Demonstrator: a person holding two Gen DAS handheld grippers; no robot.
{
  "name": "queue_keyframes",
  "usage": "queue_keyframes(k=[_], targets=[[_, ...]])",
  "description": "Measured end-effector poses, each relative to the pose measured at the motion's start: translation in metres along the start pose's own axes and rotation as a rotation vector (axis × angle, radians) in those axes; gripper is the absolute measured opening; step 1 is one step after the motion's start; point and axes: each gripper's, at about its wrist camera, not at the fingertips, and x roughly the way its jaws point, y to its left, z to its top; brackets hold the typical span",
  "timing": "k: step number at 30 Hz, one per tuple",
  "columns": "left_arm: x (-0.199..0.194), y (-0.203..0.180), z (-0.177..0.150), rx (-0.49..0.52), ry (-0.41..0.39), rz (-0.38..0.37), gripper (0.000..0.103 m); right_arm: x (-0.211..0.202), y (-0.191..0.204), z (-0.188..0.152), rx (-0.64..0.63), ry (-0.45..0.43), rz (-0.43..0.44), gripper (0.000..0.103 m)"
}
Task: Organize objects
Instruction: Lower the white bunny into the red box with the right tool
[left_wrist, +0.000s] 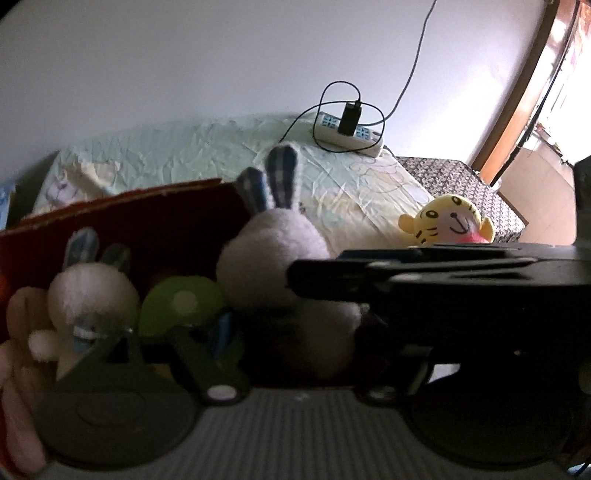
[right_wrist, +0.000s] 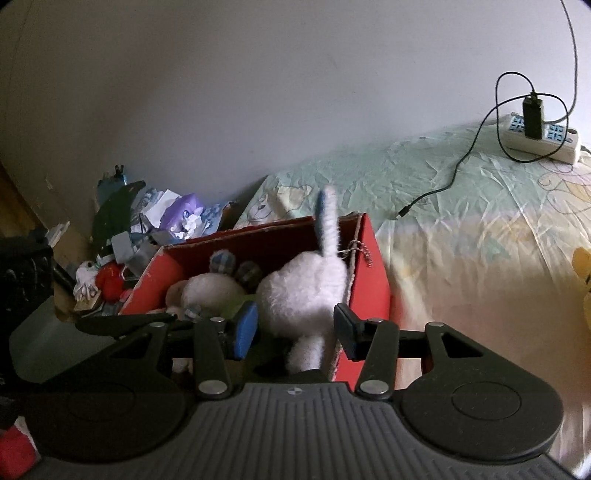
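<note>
A white plush rabbit (right_wrist: 301, 291) with blue checked ears stands upright over the near right corner of an open red cardboard box (right_wrist: 369, 280). My right gripper (right_wrist: 295, 328) is open, its blue pads on either side of the rabbit's body. In the left wrist view the same rabbit (left_wrist: 269, 266) fills the middle, low between the spread fingers of my open left gripper (left_wrist: 295, 328), whose right finger is lost in shadow. A second white rabbit (left_wrist: 92, 295), a green toy (left_wrist: 181, 302) and a pink plush (left_wrist: 18, 332) lie in the box (left_wrist: 147, 221).
The box sits on a bed with a pale green sheet (right_wrist: 461, 221). A yellow tiger plush (left_wrist: 448, 221) lies on the bed to the right. At the far end a white power strip (right_wrist: 539, 142) holds a black charger and cable. Clutter (right_wrist: 155, 221) is piled left of the bed.
</note>
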Motion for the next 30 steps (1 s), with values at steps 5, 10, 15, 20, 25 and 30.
queue_keyframes(k=[5, 10, 15, 20, 25, 30], targets=[[-0.001, -0.002, -0.002, 0.012, 0.003, -0.001, 0.079, -0.003, -0.001, 0.001, 0.017, -0.037, -0.018, 0.041], [-0.004, 0.003, -0.001, -0.009, -0.002, -0.014, 0.079, 0.000, 0.003, 0.011, -0.012, -0.093, -0.030, 0.037], [-0.005, 0.005, 0.000, -0.020, -0.005, -0.013, 0.079, 0.017, 0.004, 0.020, -0.014, -0.095, 0.005, 0.030], [-0.005, 0.006, -0.002, -0.018, -0.002, -0.005, 0.080, 0.032, 0.008, 0.017, -0.045, -0.031, -0.029, 0.030], [-0.004, 0.008, -0.001, -0.029, -0.006, -0.002, 0.088, 0.037, 0.006, 0.012, -0.051, 0.039, -0.049, 0.031], [0.000, 0.003, 0.001, -0.010, 0.003, 0.019, 0.090, 0.034, 0.001, 0.010, -0.019, 0.026, -0.046, 0.033]])
